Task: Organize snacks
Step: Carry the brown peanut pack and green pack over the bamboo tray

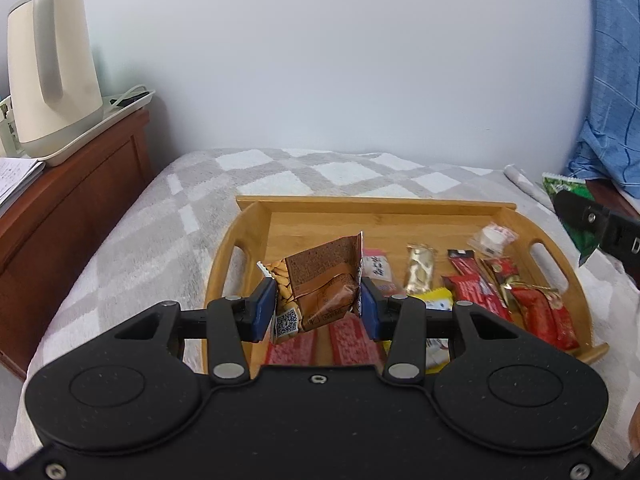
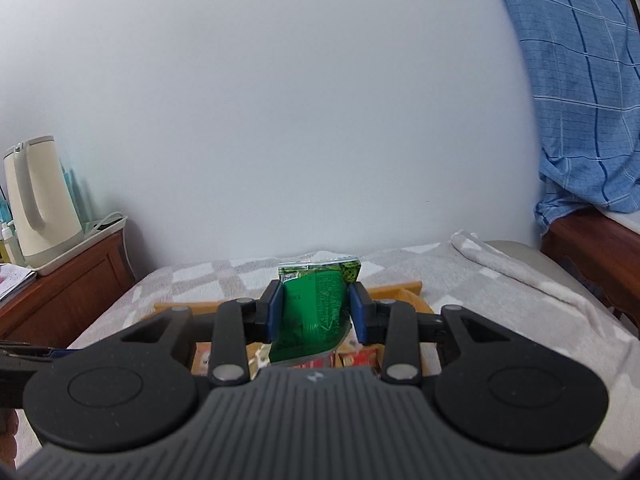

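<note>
A cream electric kettle (image 1: 50, 68) stands on a white tray at the far left, on a wooden cabinet (image 1: 76, 196) beside the checked blanket (image 1: 132, 248). On the blanket sits a bamboo tray (image 1: 256, 216). Above its left edge the left gripper (image 1: 318, 302) pinches a crumpled brown snack packet (image 1: 324, 280). Red bars (image 1: 540, 312), a gold sachet (image 1: 420, 270) and a yellow packet (image 1: 438, 300) crowd the tray's right half. Past its right edge the right gripper (image 2: 316, 312) clamps a green packet (image 2: 316, 312), held upright above the tray.
</note>
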A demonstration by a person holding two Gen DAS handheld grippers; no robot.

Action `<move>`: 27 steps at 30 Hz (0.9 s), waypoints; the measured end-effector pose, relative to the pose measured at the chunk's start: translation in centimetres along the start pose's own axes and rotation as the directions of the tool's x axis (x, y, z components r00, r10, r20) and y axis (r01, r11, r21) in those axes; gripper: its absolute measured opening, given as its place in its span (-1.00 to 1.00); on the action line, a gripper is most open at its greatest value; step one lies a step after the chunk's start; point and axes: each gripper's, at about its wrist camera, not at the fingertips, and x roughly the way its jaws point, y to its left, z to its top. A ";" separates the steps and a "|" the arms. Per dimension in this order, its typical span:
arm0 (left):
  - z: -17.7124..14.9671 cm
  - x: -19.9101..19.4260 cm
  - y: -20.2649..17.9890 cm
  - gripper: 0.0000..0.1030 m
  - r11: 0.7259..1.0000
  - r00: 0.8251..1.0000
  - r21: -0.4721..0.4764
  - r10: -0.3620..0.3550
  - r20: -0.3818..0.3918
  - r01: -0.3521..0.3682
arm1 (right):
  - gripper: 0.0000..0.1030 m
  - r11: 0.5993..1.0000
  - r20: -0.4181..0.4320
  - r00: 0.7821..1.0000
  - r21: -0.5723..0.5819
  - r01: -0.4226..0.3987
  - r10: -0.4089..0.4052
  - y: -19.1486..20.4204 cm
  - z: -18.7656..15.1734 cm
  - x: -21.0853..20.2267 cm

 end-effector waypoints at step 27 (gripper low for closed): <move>4.3 10.8 2.1 -0.18 0.998 0.998 -0.061 0.008 -0.063 -0.012 | -0.23 0.984 -0.193 0.968 0.118 -0.137 0.158 -2.7 1.1 13.2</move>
